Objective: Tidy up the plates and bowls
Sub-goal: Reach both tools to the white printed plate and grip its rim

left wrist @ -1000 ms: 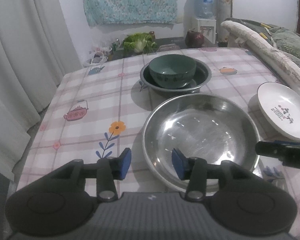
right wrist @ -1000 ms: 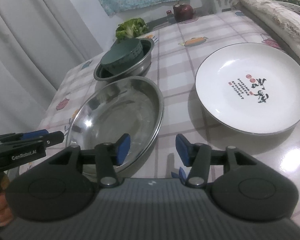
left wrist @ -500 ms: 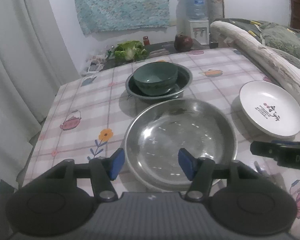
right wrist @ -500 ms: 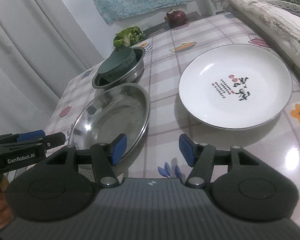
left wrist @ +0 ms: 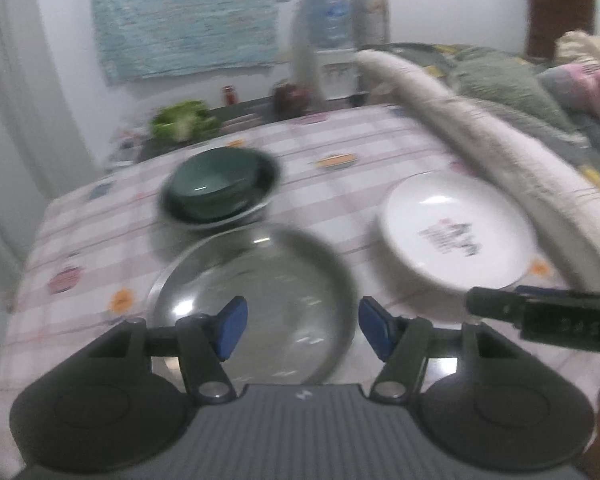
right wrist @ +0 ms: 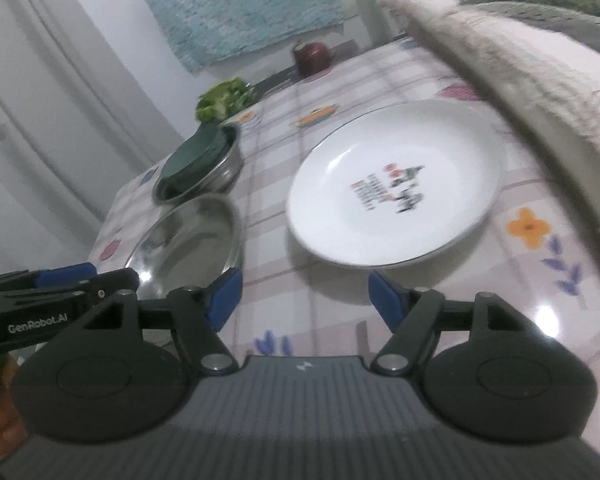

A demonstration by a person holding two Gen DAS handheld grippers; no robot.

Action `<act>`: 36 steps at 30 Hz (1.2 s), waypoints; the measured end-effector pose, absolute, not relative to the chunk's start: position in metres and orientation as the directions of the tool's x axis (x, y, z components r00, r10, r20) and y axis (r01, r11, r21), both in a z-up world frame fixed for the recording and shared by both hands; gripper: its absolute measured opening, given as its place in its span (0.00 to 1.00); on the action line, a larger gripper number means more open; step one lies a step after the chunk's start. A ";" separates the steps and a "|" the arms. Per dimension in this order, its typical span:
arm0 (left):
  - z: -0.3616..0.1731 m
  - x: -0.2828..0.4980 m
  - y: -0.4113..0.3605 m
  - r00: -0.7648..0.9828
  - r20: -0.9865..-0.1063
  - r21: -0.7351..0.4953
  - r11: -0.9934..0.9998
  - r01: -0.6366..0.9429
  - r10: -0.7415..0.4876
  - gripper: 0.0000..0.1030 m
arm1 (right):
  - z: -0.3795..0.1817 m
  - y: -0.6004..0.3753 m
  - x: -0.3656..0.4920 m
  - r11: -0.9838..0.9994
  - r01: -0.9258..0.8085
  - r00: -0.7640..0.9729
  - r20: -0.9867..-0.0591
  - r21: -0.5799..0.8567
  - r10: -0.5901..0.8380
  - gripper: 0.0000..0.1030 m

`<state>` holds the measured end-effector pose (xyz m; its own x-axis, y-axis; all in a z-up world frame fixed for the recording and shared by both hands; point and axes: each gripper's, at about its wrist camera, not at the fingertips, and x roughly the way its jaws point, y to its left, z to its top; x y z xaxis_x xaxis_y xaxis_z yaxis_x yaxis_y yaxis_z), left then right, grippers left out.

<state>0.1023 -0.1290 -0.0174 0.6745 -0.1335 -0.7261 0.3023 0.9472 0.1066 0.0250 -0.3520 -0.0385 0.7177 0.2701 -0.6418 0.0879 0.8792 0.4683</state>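
Note:
A large steel plate (left wrist: pixel 256 284) lies on the checked tablecloth, just ahead of my open, empty left gripper (left wrist: pixel 298 330). Behind it a dark green bowl (left wrist: pixel 216 184) sits inside a steel bowl (right wrist: pixel 224 168). A white plate (left wrist: pixel 456 232) with printed writing lies to the right. In the right wrist view the white plate (right wrist: pixel 396 184) is just ahead of my open, empty right gripper (right wrist: pixel 304 300), and the steel plate (right wrist: pixel 192 240) is to its left. The left wrist view is blurred.
A rolled pale blanket (right wrist: pixel 512 76) runs along the table's right edge, close to the white plate. Green vegetables (left wrist: pixel 184 120) and a dark red teapot (right wrist: pixel 314 54) stand at the far end. White curtains (right wrist: pixel 40 100) hang on the left.
Both grippers have pulled back and swung to the right. The dishes have shifted left in the left wrist view. Both jaws have opened wider. No dish has moved.

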 end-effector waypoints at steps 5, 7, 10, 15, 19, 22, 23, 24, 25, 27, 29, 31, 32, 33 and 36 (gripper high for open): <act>-0.027 0.114 -0.162 0.650 -0.726 0.048 0.927 0.372 -0.224 0.61 | -0.036 -0.384 0.014 0.876 0.156 0.750 -0.633 0.455 0.195 0.68; -0.034 0.122 -0.174 0.638 -0.732 0.028 0.925 0.379 -0.239 0.60 | -0.037 -0.398 0.013 0.873 0.185 0.758 -0.631 0.450 0.165 0.68; -0.043 0.131 -0.187 0.620 -0.741 -0.010 0.927 0.375 -0.259 0.56 | -0.039 -0.419 0.015 0.868 0.221 0.765 -0.632 0.444 0.128 0.68; -0.055 0.140 -0.202 0.608 -0.744 -0.048 0.930 0.364 -0.277 0.50 | -0.045 -0.446 0.030 0.871 0.240 0.763 -0.638 0.428 0.103 0.65; -0.063 0.145 -0.216 0.633 -0.738 -0.002 0.940 0.342 -0.232 0.49 | -0.048 -0.456 0.054 0.885 0.218 0.765 -0.635 0.411 0.106 0.58; -0.070 0.154 -0.221 0.632 -0.750 0.019 0.948 0.316 -0.195 0.47 | -0.054 -0.462 0.075 0.892 0.203 0.762 -0.638 0.403 0.115 0.52; -0.071 0.158 -0.221 0.626 -0.756 0.017 0.950 0.311 -0.191 0.47 | -0.057 -0.463 0.081 0.894 0.200 0.758 -0.641 0.401 0.118 0.49; -0.073 0.161 -0.221 0.621 -0.761 0.017 0.952 0.304 -0.185 0.45 | -0.059 -0.464 0.086 0.895 0.198 0.756 -0.644 0.400 0.120 0.47; -0.075 0.164 -0.221 0.616 -0.767 0.019 0.954 0.299 -0.178 0.43 | -0.061 -0.464 0.092 0.896 0.198 0.753 -0.647 0.398 0.121 0.46; -0.080 0.170 -0.221 0.606 -0.778 0.022 0.957 0.289 -0.165 0.40 | -0.067 -0.466 0.104 0.896 0.200 0.745 -0.656 0.396 0.124 0.39; -0.084 0.176 -0.221 0.599 -0.786 0.022 0.961 0.277 -0.155 0.37 | -0.073 -0.468 0.113 0.895 0.198 0.739 -0.661 0.400 0.132 0.35; -0.087 0.180 -0.220 0.601 -0.787 0.031 0.964 0.263 -0.139 0.31 | -0.077 -0.470 0.122 0.894 0.196 0.734 -0.665 0.403 0.139 0.30; -0.089 0.182 -0.219 0.600 -0.788 0.028 0.965 0.261 -0.140 0.31 | -0.079 -0.471 0.126 0.895 0.191 0.731 -0.666 0.404 0.145 0.28; -0.090 0.183 -0.219 0.599 -0.787 0.020 0.965 0.260 -0.145 0.29 | -0.080 -0.471 0.130 0.895 0.187 0.729 -0.668 0.405 0.149 0.25; -0.090 0.185 -0.222 0.603 -0.783 0.017 0.965 0.263 -0.151 0.20 | -0.084 -0.472 0.138 0.897 0.179 0.720 -0.675 0.405 0.161 0.18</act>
